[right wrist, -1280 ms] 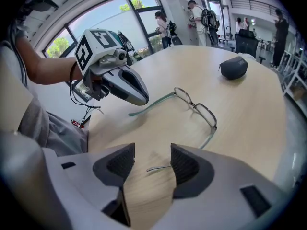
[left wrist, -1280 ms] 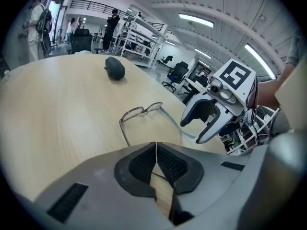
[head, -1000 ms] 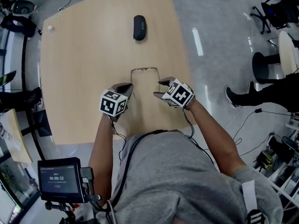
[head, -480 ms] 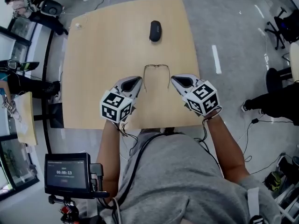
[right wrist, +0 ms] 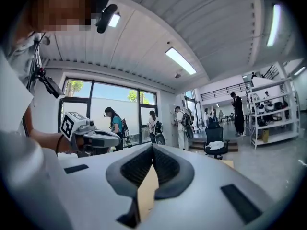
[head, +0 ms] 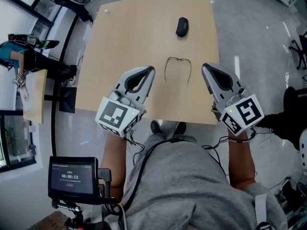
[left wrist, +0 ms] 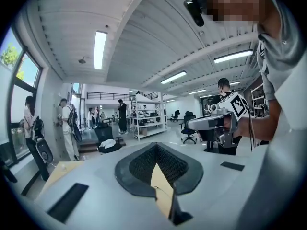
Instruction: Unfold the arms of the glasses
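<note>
Glasses: thin wire, on pale wood table | left gripper, right gripper: fingers closed together, empty

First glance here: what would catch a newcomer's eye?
The left gripper and right gripper, each with a marker cube, hover shut and empty above the near side of the wooden table. Between them lie thin glasses with both arms unfolded, and a black oval object sits farther back.

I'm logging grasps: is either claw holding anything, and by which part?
Nothing is held. The left claw and right claw are both shut and empty; the glasses lie on the table, apart from both.
</note>
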The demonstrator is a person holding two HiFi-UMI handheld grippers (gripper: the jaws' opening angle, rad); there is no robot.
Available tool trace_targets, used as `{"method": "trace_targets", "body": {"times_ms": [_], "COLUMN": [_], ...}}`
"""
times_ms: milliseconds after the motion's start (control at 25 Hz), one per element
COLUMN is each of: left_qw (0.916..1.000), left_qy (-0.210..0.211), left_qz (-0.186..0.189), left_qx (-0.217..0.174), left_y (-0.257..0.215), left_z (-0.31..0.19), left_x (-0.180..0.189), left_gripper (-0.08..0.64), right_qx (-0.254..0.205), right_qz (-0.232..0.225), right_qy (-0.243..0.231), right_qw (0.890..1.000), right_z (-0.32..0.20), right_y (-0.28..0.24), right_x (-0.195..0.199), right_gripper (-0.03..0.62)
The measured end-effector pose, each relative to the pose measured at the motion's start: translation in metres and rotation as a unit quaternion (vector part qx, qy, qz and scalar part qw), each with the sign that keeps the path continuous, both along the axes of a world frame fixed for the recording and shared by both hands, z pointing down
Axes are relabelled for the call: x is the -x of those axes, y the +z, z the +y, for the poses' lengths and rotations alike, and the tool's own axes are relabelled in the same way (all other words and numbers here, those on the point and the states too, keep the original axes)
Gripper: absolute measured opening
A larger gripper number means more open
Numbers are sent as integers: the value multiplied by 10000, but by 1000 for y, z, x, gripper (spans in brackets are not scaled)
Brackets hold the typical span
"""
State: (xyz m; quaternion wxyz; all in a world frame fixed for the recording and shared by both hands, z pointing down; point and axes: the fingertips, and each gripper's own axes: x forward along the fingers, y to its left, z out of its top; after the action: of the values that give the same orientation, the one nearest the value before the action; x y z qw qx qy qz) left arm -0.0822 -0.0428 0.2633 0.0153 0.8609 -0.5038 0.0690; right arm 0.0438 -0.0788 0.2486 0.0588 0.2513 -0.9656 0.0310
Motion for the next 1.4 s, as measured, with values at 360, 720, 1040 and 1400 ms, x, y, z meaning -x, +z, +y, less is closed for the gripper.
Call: {"method": "trace_targets", "body": {"times_ms": [360, 720, 1040, 1400], "left_qw": [9964, 9917, 9881, 9839], "left_qy": [-416, -590, -280, -193], "left_qz": [-94, 147, 299, 346], "left_qx": [-731, -1129, -1481, -1746], "left_y": [-17, -46, -66, -89], "left_z": [94, 230, 315, 382], "left_x": [80, 98, 102, 46], "left_gripper": [5, 5, 5, 5], "right_qx": [-783, -1203, -1412, -1632], "right_qz": [-185, -82, 15, 91], "right_qy": [223, 879, 1142, 1102], "right_qw": [9965, 9888, 9834, 9804], "right_z": [79, 204, 316, 397], "right_y": [-26, -59, -82, -105], "right_x": [40, 10, 10, -40], "right_gripper": [8, 6, 6, 6]}}
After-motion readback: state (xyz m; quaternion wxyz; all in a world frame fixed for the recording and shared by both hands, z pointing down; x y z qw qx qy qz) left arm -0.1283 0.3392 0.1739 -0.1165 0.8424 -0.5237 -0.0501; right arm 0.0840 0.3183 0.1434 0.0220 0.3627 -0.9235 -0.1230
